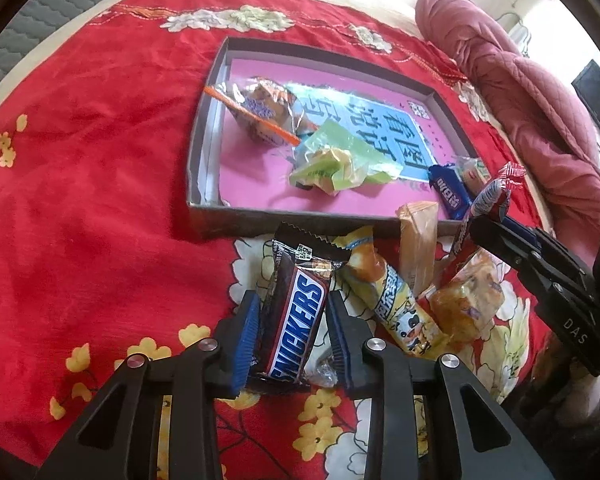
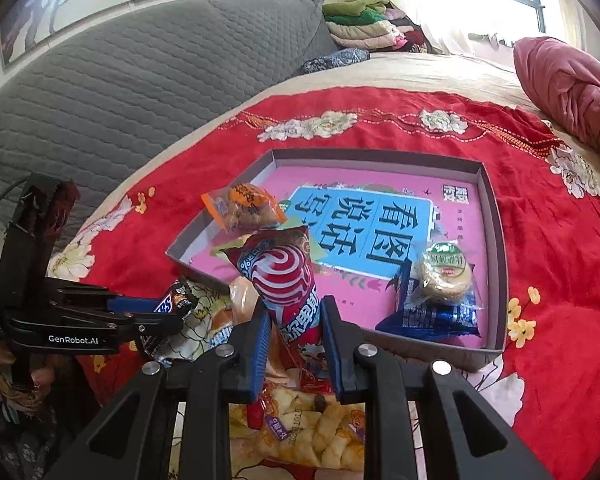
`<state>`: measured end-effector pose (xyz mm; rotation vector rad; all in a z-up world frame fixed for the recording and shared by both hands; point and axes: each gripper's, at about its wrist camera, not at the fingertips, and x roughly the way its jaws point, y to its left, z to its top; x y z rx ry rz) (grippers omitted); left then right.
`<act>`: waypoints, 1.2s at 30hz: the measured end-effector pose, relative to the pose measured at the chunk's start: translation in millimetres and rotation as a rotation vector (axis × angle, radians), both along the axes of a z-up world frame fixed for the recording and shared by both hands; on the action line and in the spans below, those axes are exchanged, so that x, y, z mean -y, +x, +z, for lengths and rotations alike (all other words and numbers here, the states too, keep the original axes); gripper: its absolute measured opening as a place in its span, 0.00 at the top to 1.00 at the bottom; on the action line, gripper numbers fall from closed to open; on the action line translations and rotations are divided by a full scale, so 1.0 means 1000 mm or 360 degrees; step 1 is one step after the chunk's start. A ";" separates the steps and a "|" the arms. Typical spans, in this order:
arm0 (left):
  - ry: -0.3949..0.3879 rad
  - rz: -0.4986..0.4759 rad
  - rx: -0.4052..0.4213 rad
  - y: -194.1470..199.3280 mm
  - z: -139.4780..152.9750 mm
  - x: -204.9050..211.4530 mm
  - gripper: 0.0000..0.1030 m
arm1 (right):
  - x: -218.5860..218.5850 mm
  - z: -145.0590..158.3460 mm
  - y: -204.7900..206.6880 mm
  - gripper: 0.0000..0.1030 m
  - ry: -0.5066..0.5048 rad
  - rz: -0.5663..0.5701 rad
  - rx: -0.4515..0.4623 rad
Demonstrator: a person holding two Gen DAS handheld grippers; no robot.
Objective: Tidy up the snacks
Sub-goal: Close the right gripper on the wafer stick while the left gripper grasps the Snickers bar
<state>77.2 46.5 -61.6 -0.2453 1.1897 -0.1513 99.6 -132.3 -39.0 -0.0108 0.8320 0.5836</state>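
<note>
- Blue ribbed pads of the left gripper (image 1: 290, 334) stand narrowly apart, one along each long side of a Snickers bar (image 1: 296, 320); they look closed against its wrapper, though contact on the right side is hard to confirm. The bar lies just in front of the cardboard box (image 1: 204, 128), on the red floral cloth (image 1: 92, 152).
- Blue pads of the right gripper (image 2: 296, 340) are clamped on a red-and-white swirl snack stick (image 2: 288, 284), which stands tilted up, its top rising over the box's near wall. Its lower end is hidden between the pads.
- Loose snacks lie just in front of the box: a yellow cartoon-print stick (image 1: 396, 300) and a clear-wrapped cake (image 1: 466, 300); the pile's right edge is covered by the right gripper.
- Inside the box: an orange-edged cake packet (image 1: 262, 110), a green packet (image 1: 336, 160), a blue packet (image 2: 432, 312) with a round biscuit pack (image 2: 446, 274) on it.
- Printed characters on the box floor are partly covered.
</note>
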 end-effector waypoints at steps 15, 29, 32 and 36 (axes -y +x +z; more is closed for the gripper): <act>-0.0003 0.0033 0.0113 0.001 0.035 -0.002 0.66 | 0.006 0.016 -0.002 0.76 0.0094 -0.0008 0.0064; 0.0019 0.0064 0.0171 0.007 0.049 0.000 0.69 | 0.013 0.028 -0.001 0.76 0.0147 -0.0023 0.0113; 0.0028 0.0066 0.0183 0.011 0.050 0.000 0.72 | 0.015 0.029 0.000 0.76 0.0155 -0.0032 0.0114; 0.0029 0.0069 0.0193 0.014 0.051 0.000 0.80 | 0.016 0.029 0.001 0.76 0.0166 -0.0034 0.0109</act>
